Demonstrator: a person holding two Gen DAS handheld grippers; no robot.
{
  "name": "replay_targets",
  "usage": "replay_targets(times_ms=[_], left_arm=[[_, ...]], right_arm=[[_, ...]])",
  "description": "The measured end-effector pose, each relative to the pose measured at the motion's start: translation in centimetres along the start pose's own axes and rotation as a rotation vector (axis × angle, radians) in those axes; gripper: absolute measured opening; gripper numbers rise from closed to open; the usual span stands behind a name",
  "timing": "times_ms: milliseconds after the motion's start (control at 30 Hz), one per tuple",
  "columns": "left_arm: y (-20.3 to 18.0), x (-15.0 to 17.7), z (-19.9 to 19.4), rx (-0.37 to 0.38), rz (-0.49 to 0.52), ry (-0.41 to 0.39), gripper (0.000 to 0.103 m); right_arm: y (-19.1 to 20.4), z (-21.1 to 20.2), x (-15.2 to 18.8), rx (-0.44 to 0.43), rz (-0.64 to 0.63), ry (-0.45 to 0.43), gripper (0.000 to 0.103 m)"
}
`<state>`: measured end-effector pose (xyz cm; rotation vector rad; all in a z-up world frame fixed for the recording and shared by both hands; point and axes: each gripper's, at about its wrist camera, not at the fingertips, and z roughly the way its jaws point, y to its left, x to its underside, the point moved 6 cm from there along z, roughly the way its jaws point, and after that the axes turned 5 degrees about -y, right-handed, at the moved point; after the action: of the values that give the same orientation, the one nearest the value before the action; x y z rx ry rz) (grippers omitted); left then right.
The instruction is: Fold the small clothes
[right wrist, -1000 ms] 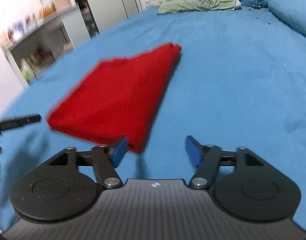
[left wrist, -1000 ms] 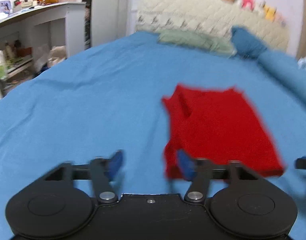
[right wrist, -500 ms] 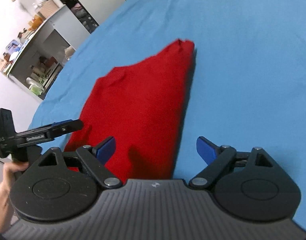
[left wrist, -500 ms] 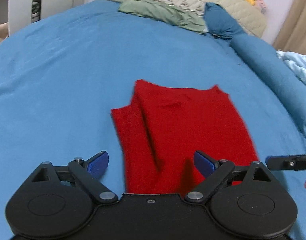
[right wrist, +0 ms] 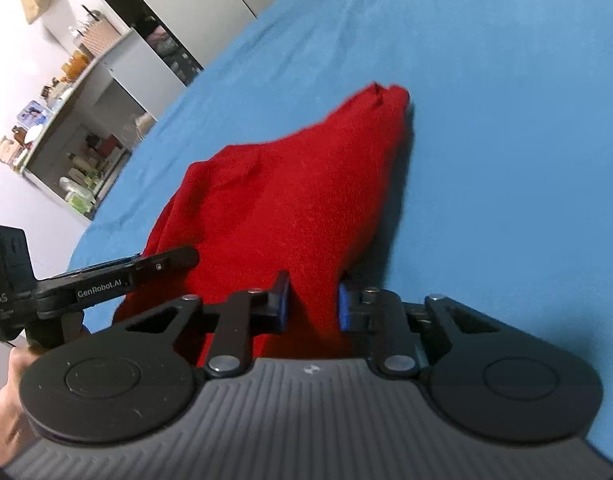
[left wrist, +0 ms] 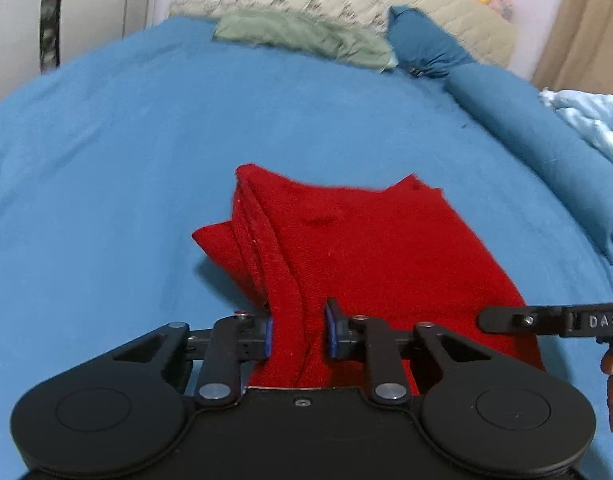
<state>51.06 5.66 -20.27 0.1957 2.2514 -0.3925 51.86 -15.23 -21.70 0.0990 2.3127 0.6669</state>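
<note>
A folded red garment lies on the blue bed sheet. My left gripper is closing on the near left corner, and a bunched fold fills the gap between its blue pads. In the right wrist view the same red garment runs away toward the upper right. My right gripper is closing on its near right corner, pads pressed against the cloth. One finger of the right gripper shows at the garment's right edge in the left wrist view. A finger of the left gripper shows in the right wrist view.
A green pillow, a blue pillow and a long blue bolster lie at the head and right side of the bed. A pale blue blanket sits beyond the bolster. White shelves with clutter stand left of the bed.
Both grippers moved in over the near edge of the red garment with jaws wide, then closed on its two near corners. The cloth now bunches up between the pads.
</note>
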Motion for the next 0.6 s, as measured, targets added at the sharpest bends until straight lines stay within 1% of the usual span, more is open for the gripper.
replay_targets(times_ms=[67, 133, 200, 267, 367, 467, 533, 567, 600], left_arm=[[-2.1, -0.4, -2.1, 0.036, 0.019, -0.025, 0.024], [-4.6, -0.4, -4.4, 0.053, 0.056, -0.049, 0.024], [-7.2, 0.2, -6.8, 0.070, 0.083, -0.067, 0.024], [-9.7, 1.5, -9.0, 0.102, 0.086, -0.075, 0.024], [-12.8, 4.8, -11.0, 0.132, 0.077, -0.064, 0.024], [-14.3, 9.4, -10.9, 0.144, 0.023, -0.001, 0.024], [-14.9, 12.4, -9.8, 0.112, 0.012, 0.045, 0.024], [-15.0, 13.4, -9.6, 0.082, 0.023, 0.050, 0.025], [-14.8, 14.3, -9.5, 0.061, 0.029, 0.051, 0.026]], right_arm=[[0.5, -2.2, -0.3, -0.019, -0.004, -0.021, 0.036], [0.9, -5.4, -0.2, -0.012, -0.043, -0.049, 0.036], [1.0, -9.0, 0.4, -0.011, -0.062, -0.065, 0.036], [0.4, -12.9, 1.7, -0.004, -0.061, -0.075, 0.036], [-1.2, -17.6, 4.7, 0.013, -0.022, -0.067, 0.036], [-3.7, -20.3, 8.8, 0.047, 0.073, -0.033, 0.037], [-5.3, -20.8, 11.7, 0.109, 0.097, -0.008, 0.037], [-6.0, -20.8, 13.0, 0.144, 0.105, 0.002, 0.037], [-6.7, -20.8, 14.1, 0.156, 0.128, 0.005, 0.037]])
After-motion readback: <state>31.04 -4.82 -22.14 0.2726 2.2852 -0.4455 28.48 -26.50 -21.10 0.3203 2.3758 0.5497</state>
